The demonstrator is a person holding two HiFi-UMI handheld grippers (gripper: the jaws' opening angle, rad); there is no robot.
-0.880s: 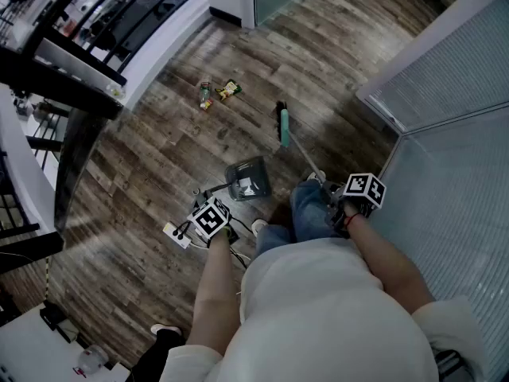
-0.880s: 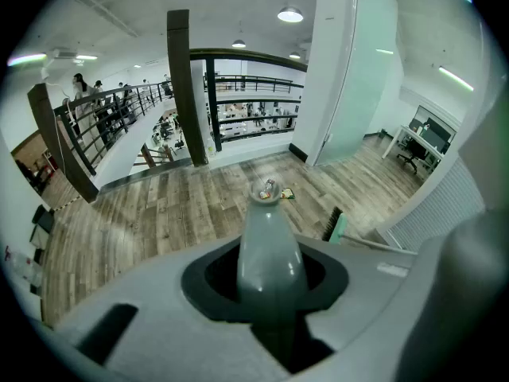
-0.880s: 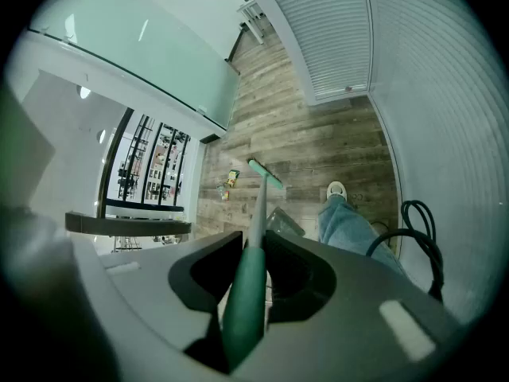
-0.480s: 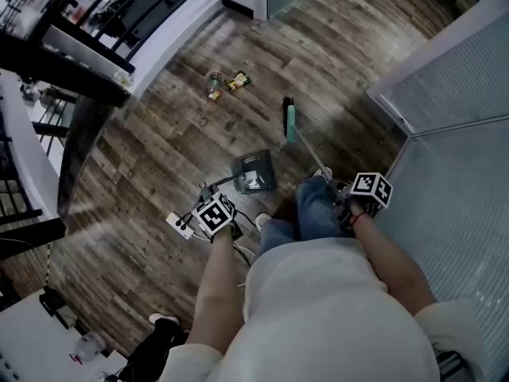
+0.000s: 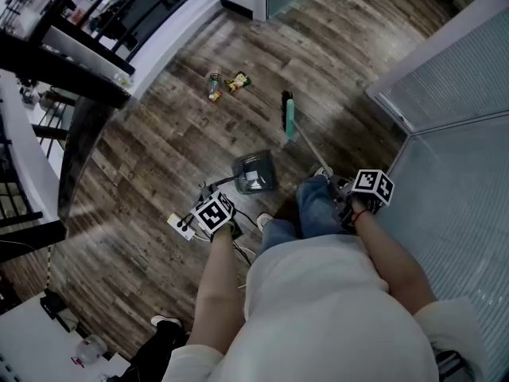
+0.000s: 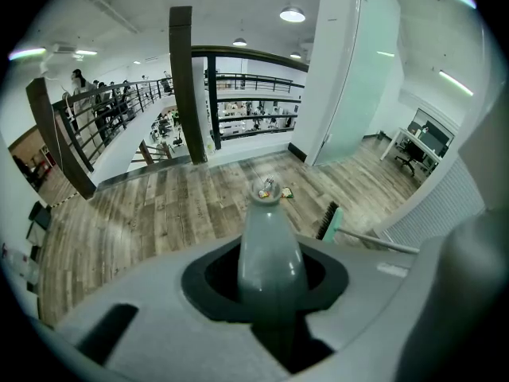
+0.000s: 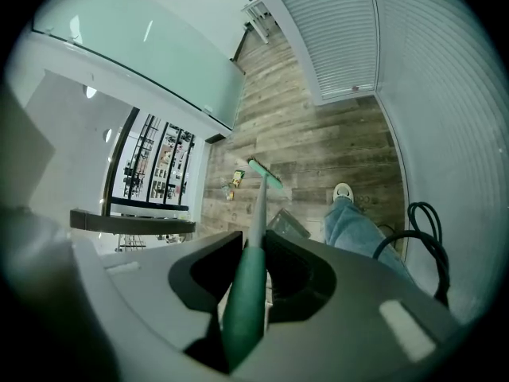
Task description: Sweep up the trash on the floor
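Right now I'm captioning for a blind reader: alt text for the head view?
Seen from above, a person holds a green broom in the right gripper and a grey dustpan in the left gripper over a wood floor. Small trash lies beyond both.

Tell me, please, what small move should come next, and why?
Probably carry the broom head forward and left, beyond the trash. The right gripper is shut on the broom handle, the broom head stands short of the trash, and the dustpan lies on its near side.

Colourful trash (image 5: 227, 84) lies near the green broom (image 5: 289, 116) head, apart from the grey dustpan (image 5: 254, 173).
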